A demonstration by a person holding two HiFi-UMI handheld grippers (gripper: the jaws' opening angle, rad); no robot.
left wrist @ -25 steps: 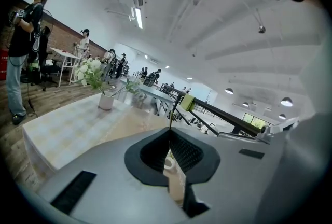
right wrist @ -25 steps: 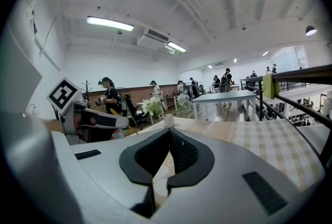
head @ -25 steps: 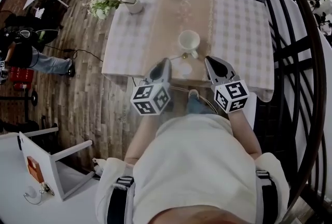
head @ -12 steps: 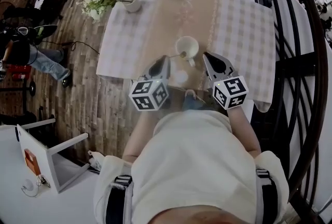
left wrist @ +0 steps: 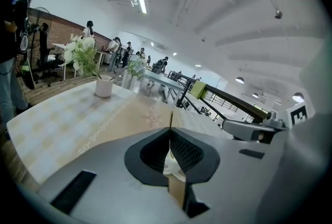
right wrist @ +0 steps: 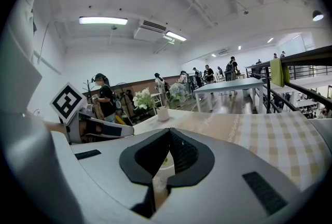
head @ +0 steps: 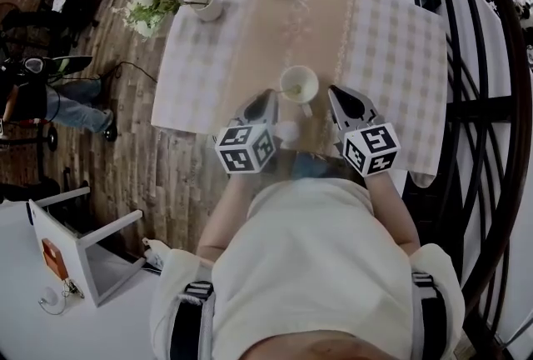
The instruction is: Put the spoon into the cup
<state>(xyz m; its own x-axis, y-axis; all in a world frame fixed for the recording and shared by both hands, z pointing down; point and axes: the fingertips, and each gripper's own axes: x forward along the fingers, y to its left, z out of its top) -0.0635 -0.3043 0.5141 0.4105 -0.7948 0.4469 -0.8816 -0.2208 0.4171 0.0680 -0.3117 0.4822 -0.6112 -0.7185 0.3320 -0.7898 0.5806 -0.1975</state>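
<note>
Person in a cream top [head: 308, 267] stood at the near edge of the table [head: 391, 42], a gripper in each hand, both pointed out over the cloth & tipped a bit down. L gripper [left wrist: 170, 129] had its jaws closed tight on the spoon [left wrist: 170, 119]: in that gripper's own view the thin gold handle stuck out edge-on past the tips, straight ahead. In the head view the spoon's far end reached over the mouth of the cup [head: 306, 92]; couldn't tell whether it touched the inside. The cup, white w/ its handle toward the person, sat upright on the beige runner [head: 283, 25] down the middle of the checked cloth, btwn the two gripper tips. R gripper [right wrist: 169, 129] was just to the cup's right, apart from it, tips together w/ nothing pinched; thru the hollow behind its tips a bit of the cup showed. A small white round thing [head: 286, 132] lay near the table edge btwn the grippers, just beside the L one; couldn't make out what it was. At the far left corner of the table stood a white vase [head: 208, 8] w/ flowers [head: 146, 7] leaning out over the wood floor [head: 166, 158]. A white chair [head: 83, 254] stood near the person's left side, a dark curved railing [head: 491, 100] on the right. More people & tables showed farther back in the hall in both gripper views.
</note>
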